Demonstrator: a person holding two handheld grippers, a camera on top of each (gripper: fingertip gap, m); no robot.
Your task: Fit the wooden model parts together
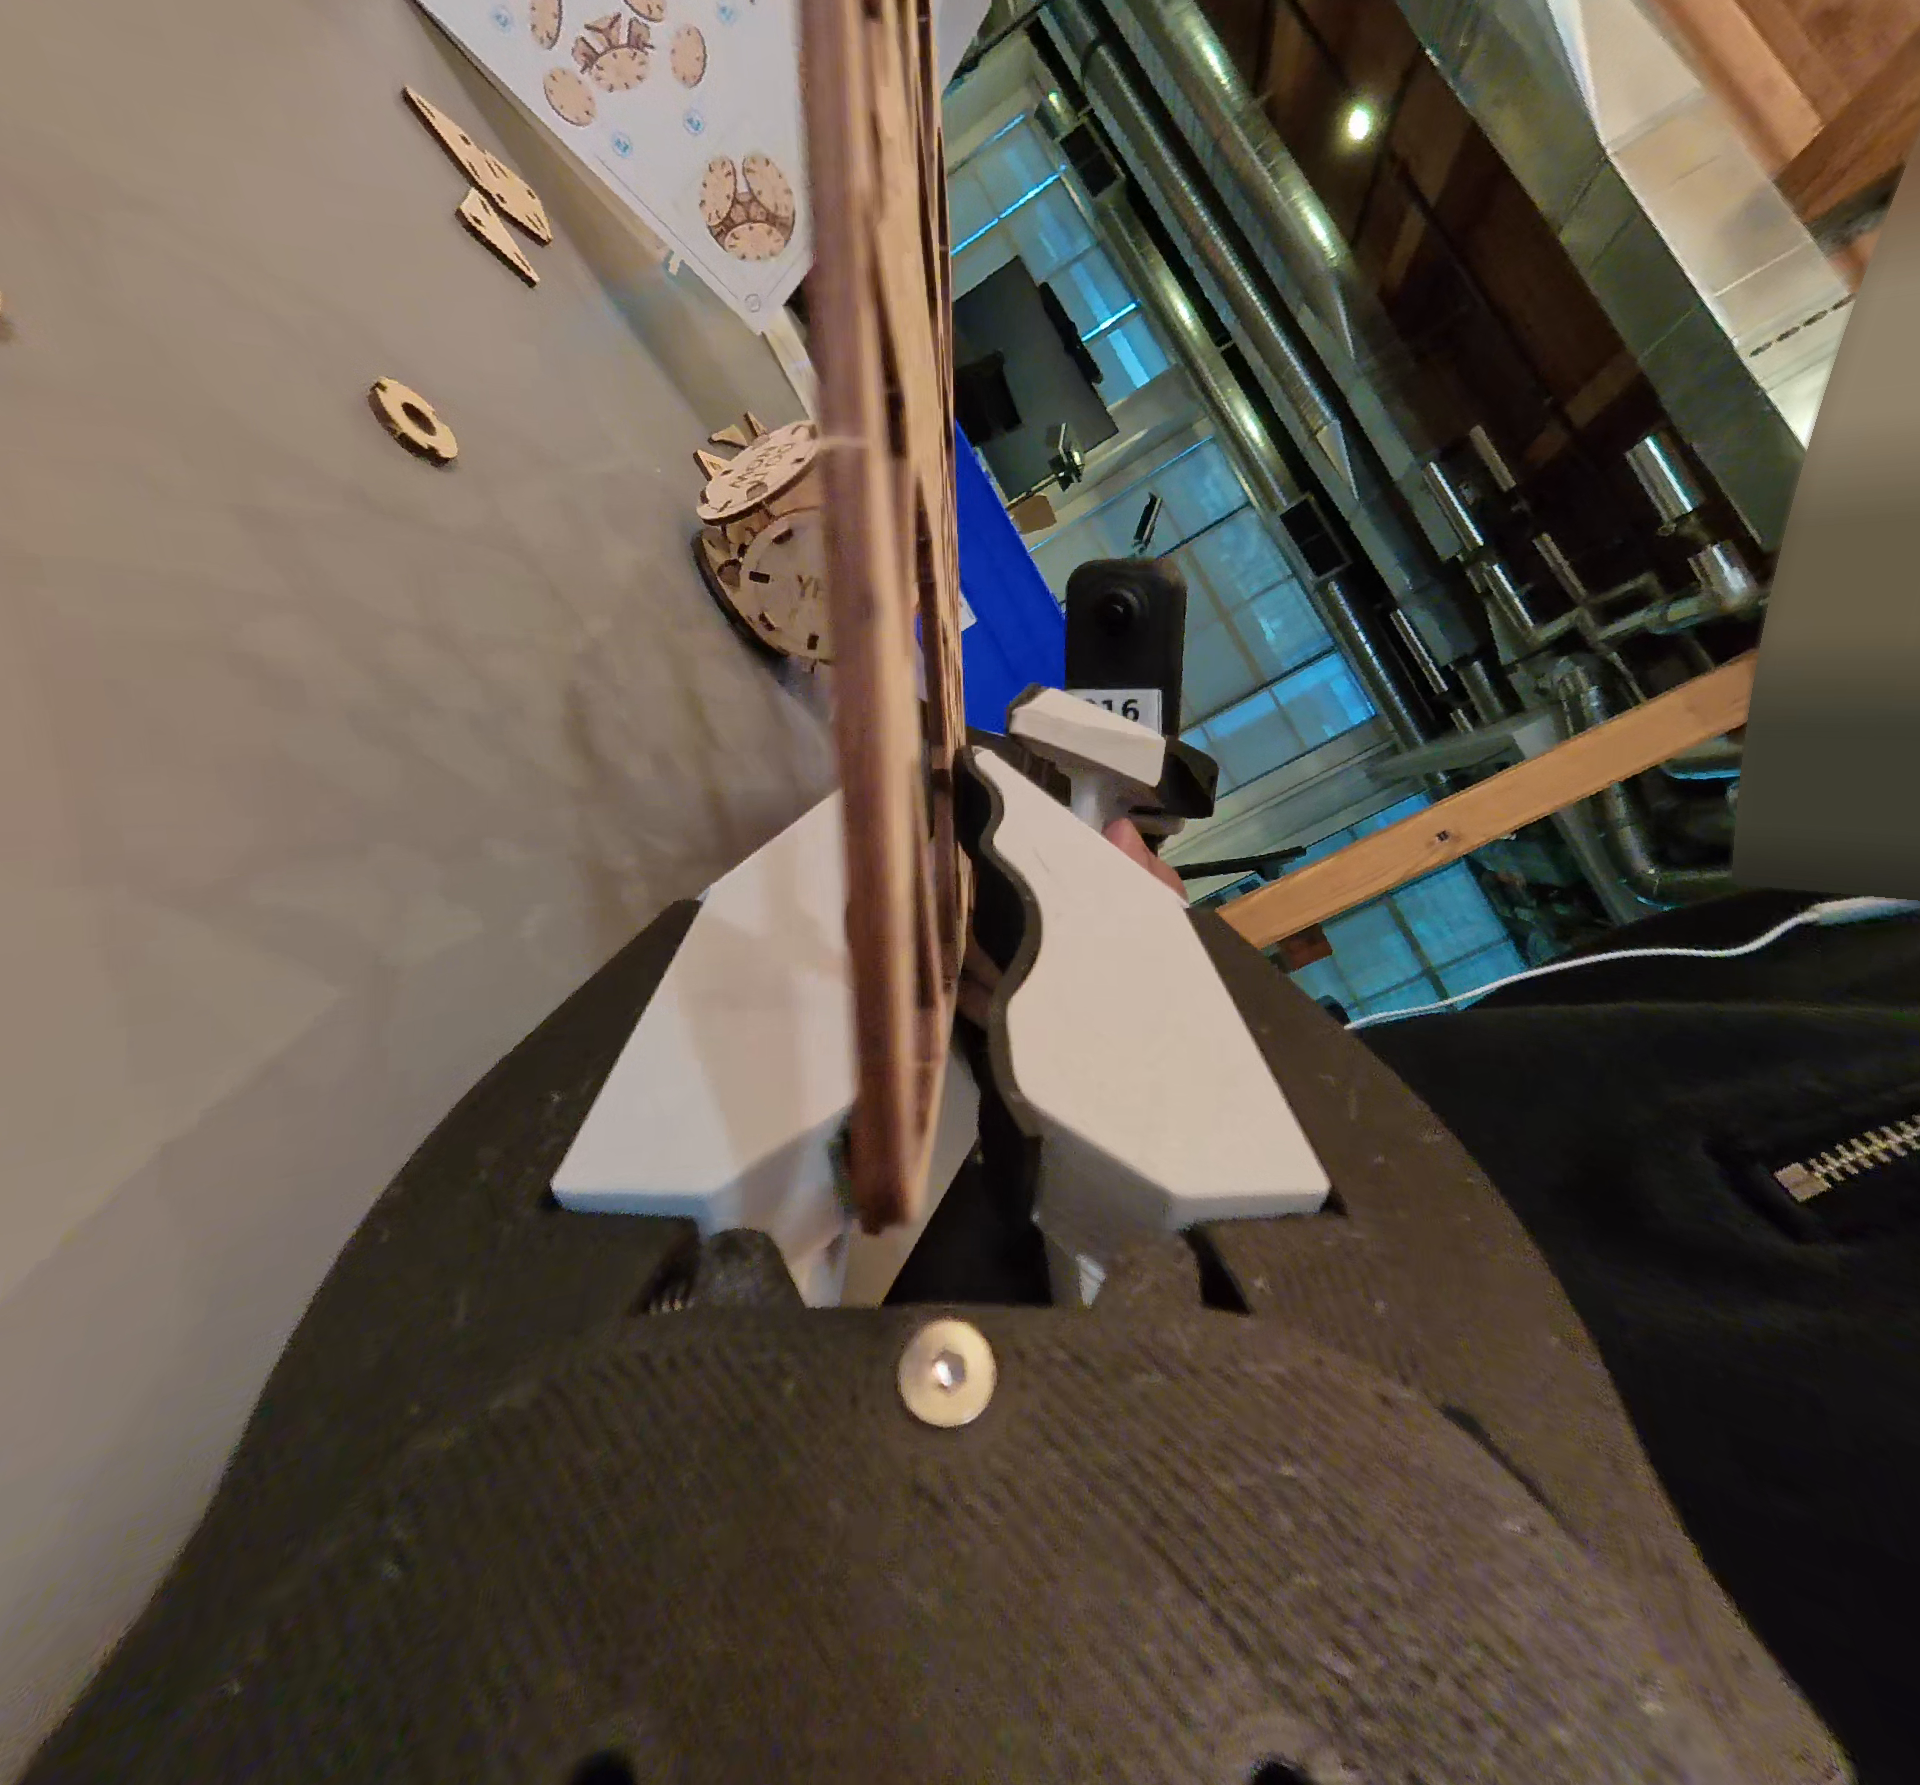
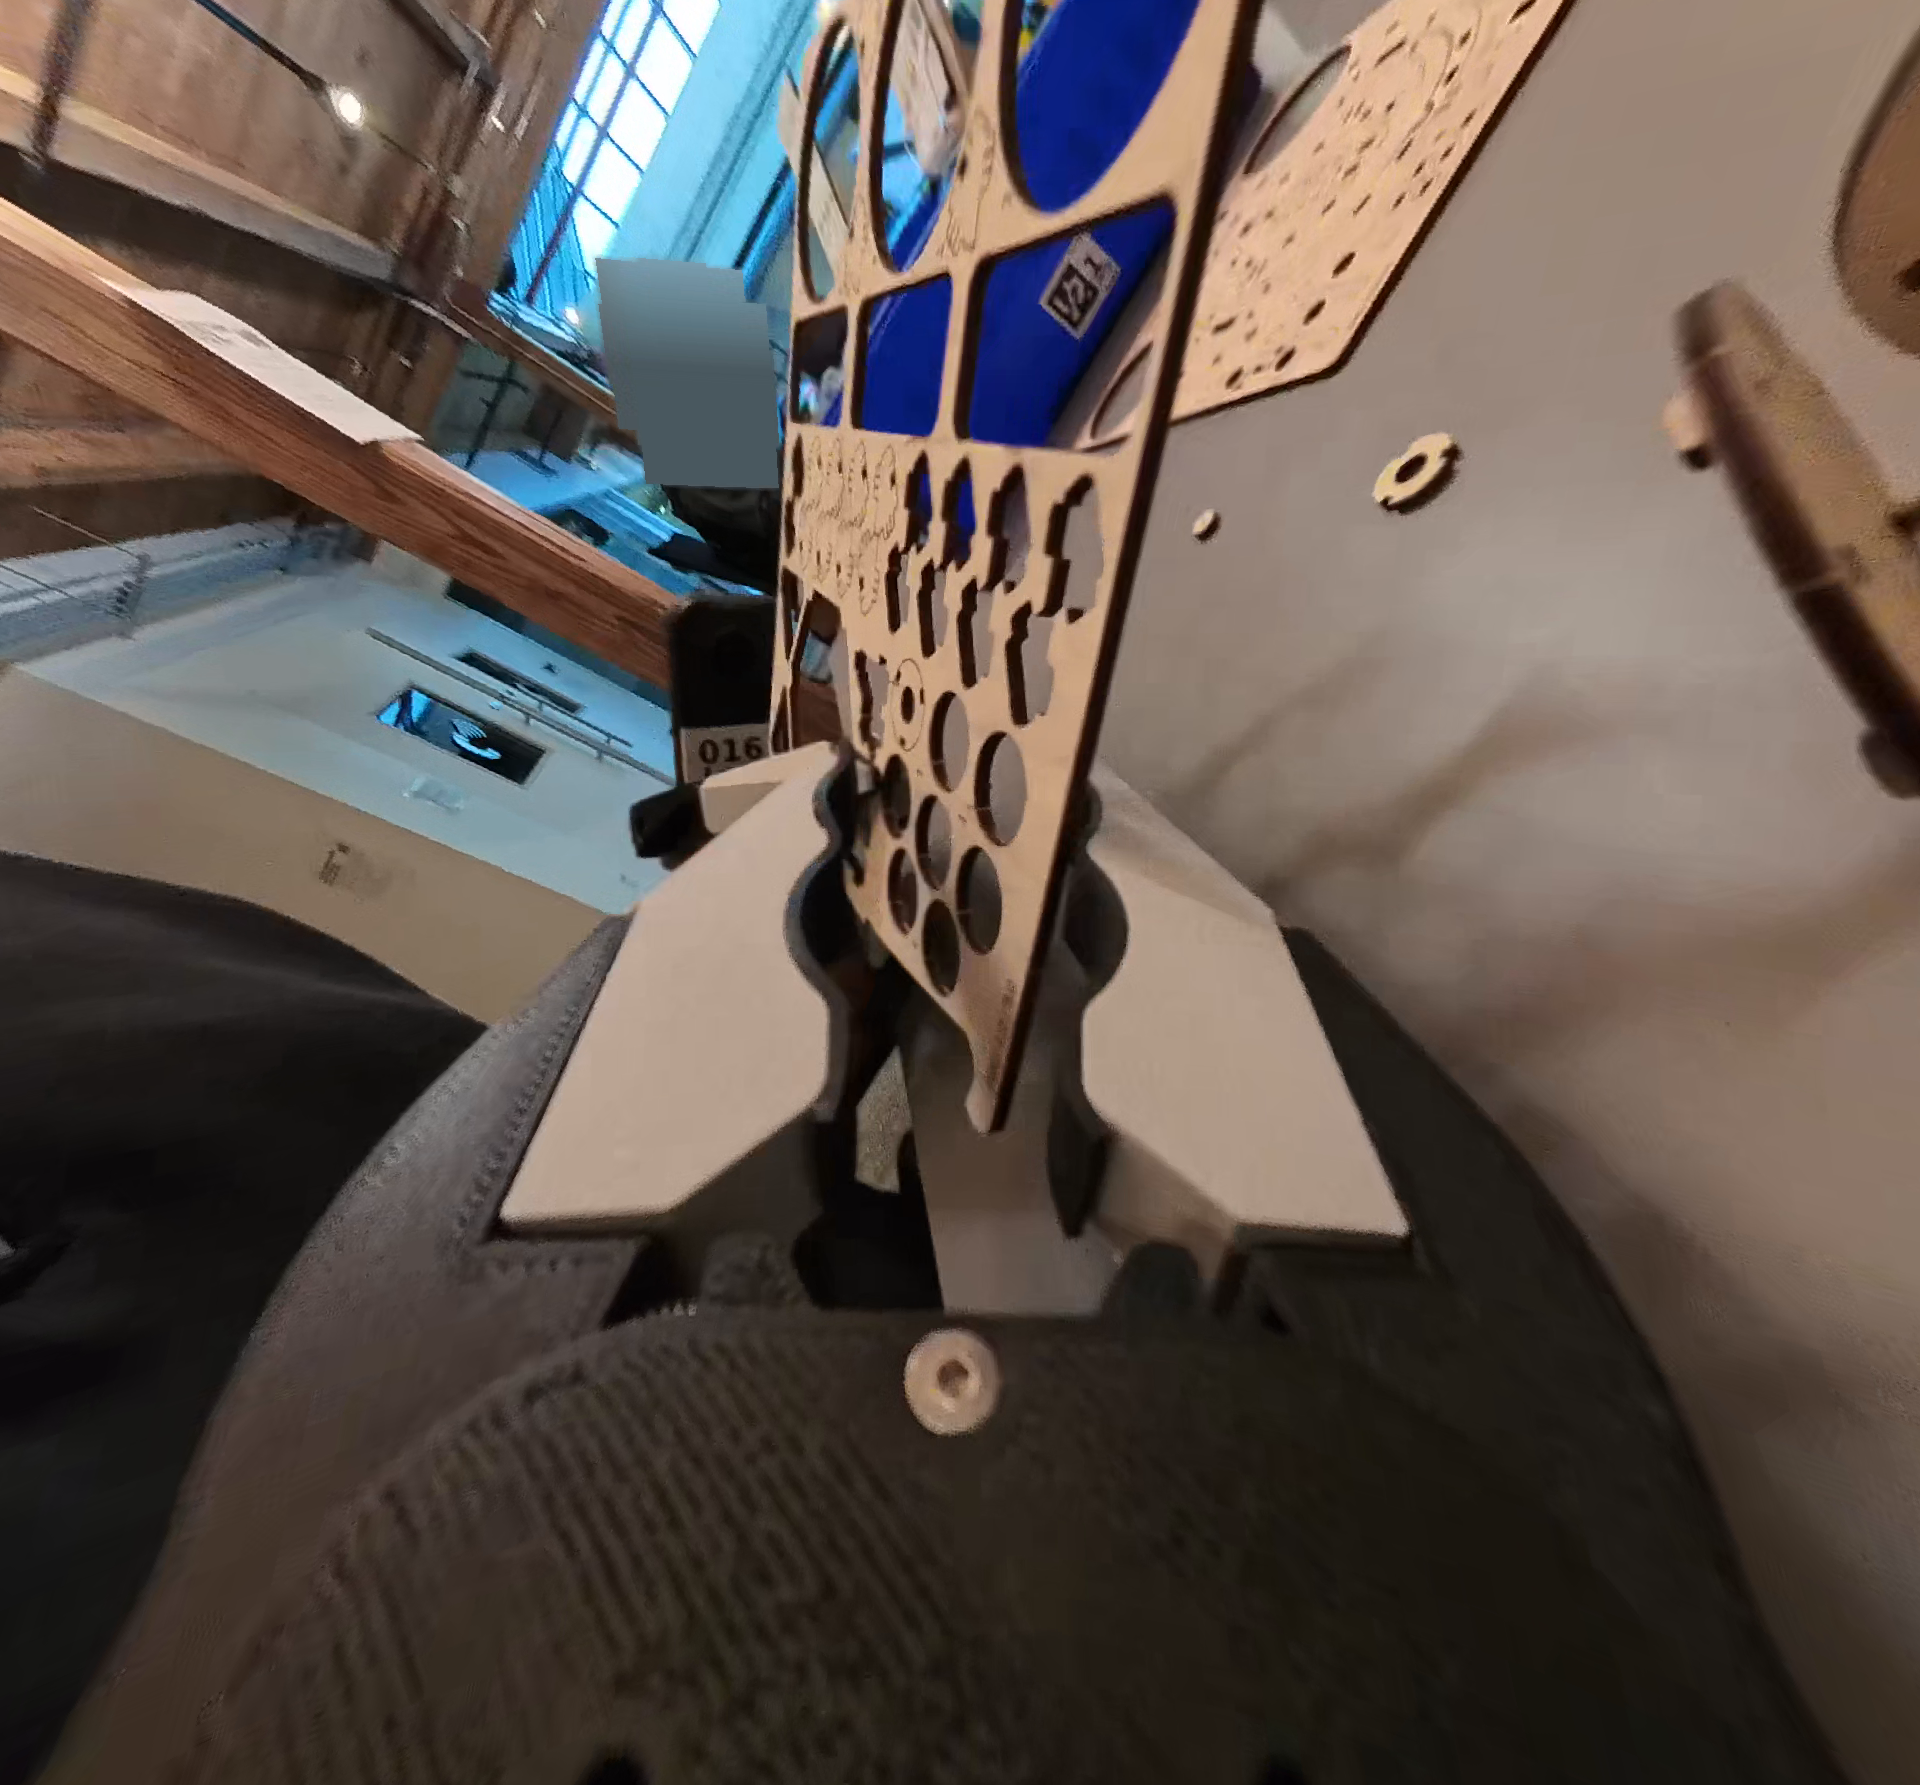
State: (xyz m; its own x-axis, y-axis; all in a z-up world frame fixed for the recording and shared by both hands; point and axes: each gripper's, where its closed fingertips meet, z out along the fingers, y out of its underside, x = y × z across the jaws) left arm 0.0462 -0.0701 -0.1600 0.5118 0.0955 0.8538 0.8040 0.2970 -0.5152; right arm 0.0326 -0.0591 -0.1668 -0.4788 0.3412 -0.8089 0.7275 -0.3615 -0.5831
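Note:
My left gripper [image 1: 914,790] is shut on a thin brown wooden sheet [image 1: 873,385], which this view shows edge-on and standing upright above the grey table [image 1: 260,800]. In the right wrist view the same sheet [image 2: 1081,675] shows its face, full of round and slotted cut-outs. Its lower corner stands between the spread fingers of my right gripper [image 2: 966,790], which is open; there is a gap at the left finger [image 2: 727,956]. One finger of the right gripper [image 1: 1091,748] shows just right of the sheet in the left wrist view.
On the table lie a printed instruction sheet [image 1: 623,21], flat wooden pieces [image 1: 488,177], a small wooden ring [image 1: 412,419] and a rounded wooden model [image 1: 769,551]. A second cut-out sheet [image 2: 1351,208] lies flat, with a blue box [image 2: 1091,125] behind it. A person's black jacket [image 1: 1662,1216] is close. Both grippers' tips are close together, under 4 cm apart.

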